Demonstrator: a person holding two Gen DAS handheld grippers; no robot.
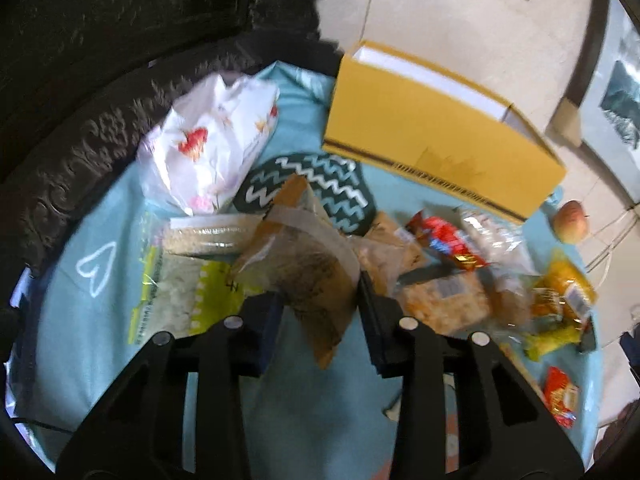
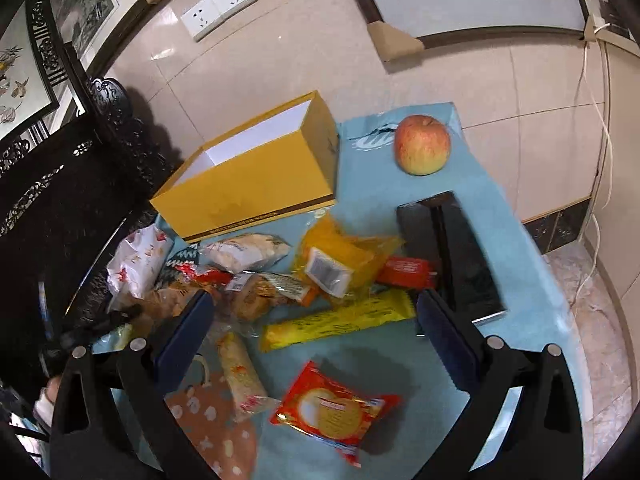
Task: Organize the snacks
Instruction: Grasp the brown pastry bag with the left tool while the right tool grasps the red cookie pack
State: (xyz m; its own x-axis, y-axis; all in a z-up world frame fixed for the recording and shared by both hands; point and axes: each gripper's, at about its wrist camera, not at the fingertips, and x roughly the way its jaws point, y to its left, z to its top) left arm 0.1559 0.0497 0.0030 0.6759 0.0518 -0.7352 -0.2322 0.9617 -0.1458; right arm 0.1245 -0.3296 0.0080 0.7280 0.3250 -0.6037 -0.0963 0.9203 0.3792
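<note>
A heap of wrapped snacks lies on the light blue cloth (image 1: 96, 320) in front of an open yellow box (image 1: 432, 136). My left gripper (image 1: 320, 308) is shut on a brown see-through snack packet (image 1: 304, 268), whose lower corner hangs between the fingers. In the right wrist view my right gripper (image 2: 316, 332) stands wide open above the cloth with nothing between its pads. A long yellow bar (image 2: 340, 318) lies just past its fingertips and a red round-biscuit packet (image 2: 334, 412) lies below them. The yellow box (image 2: 256, 184) stands behind the heap, its white inside showing.
An apple (image 2: 422, 145) sits at the far right of the cloth beside a flat black case (image 2: 452, 256). A white flowered plastic bag (image 1: 208, 140) and a dark zigzag mat (image 1: 320, 184) lie left of the box. Carved dark furniture (image 1: 100, 60) borders the left; a tiled wall stands behind.
</note>
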